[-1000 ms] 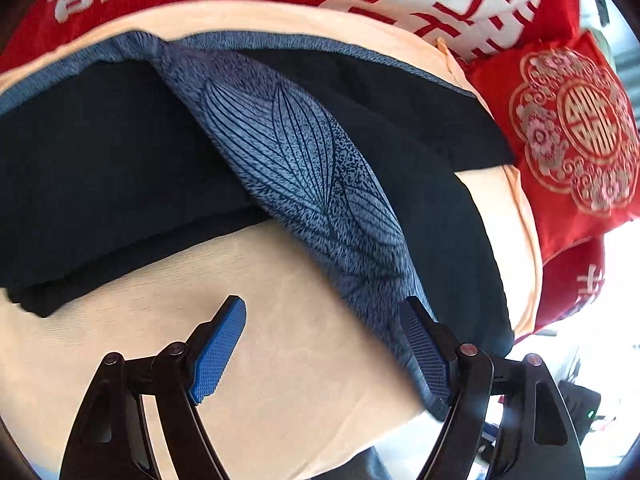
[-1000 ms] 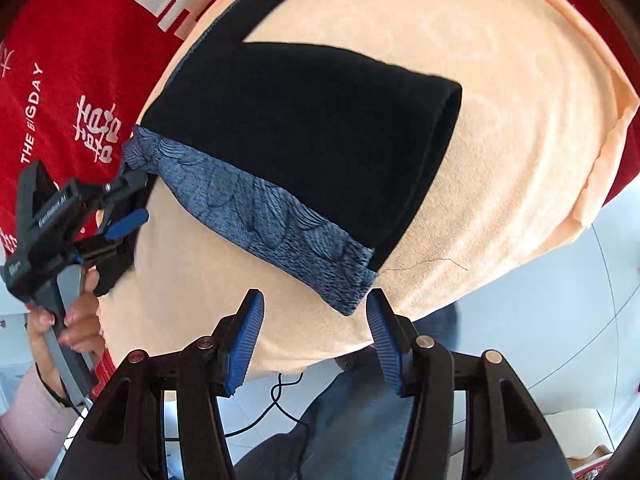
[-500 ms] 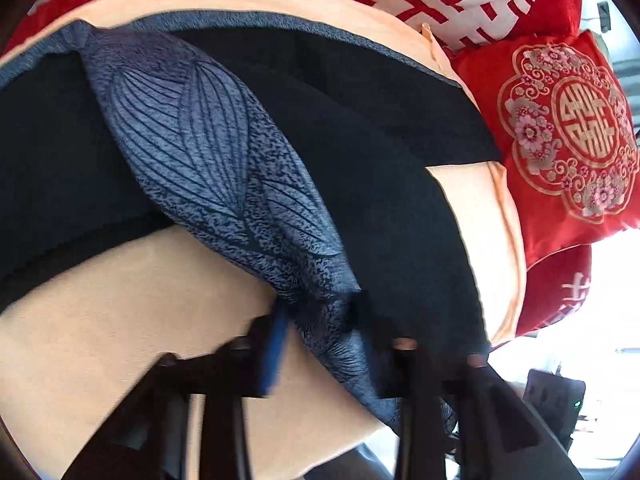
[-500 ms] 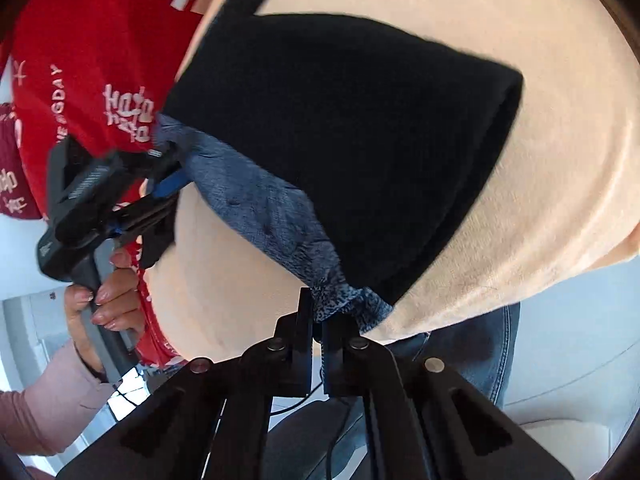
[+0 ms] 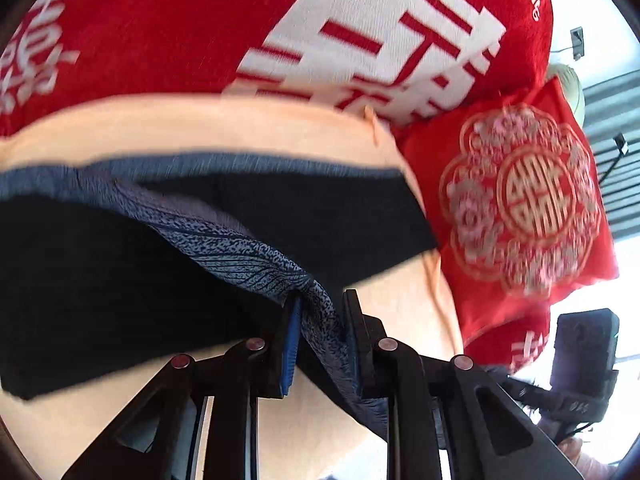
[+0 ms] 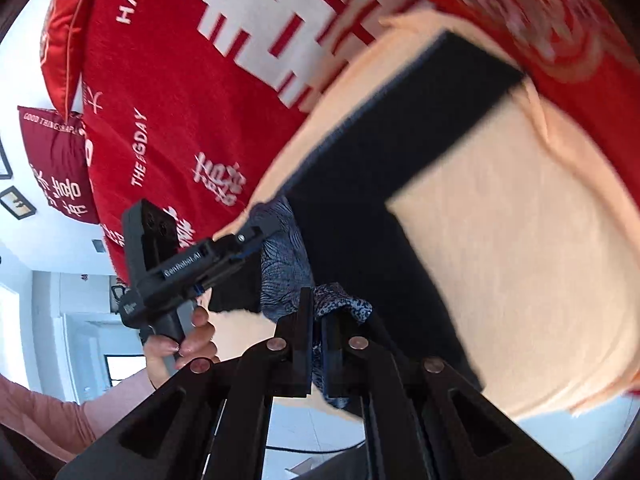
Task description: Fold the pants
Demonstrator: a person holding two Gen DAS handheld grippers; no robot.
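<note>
Two grips on one edge. Left gripper [image 5: 320, 336] and right gripper [image 6: 318, 344] are each clamped on the blue patterned band [image 5: 256, 256] of the pants [image 5: 100, 300]. Band runs between them, slack. Black cloth spreads beyond, long axis across the peach sheet [image 6: 520, 260], toward the red cushions [image 5: 520, 200]. Likely carry forward over it; neither hand clearly nearer.
</note>
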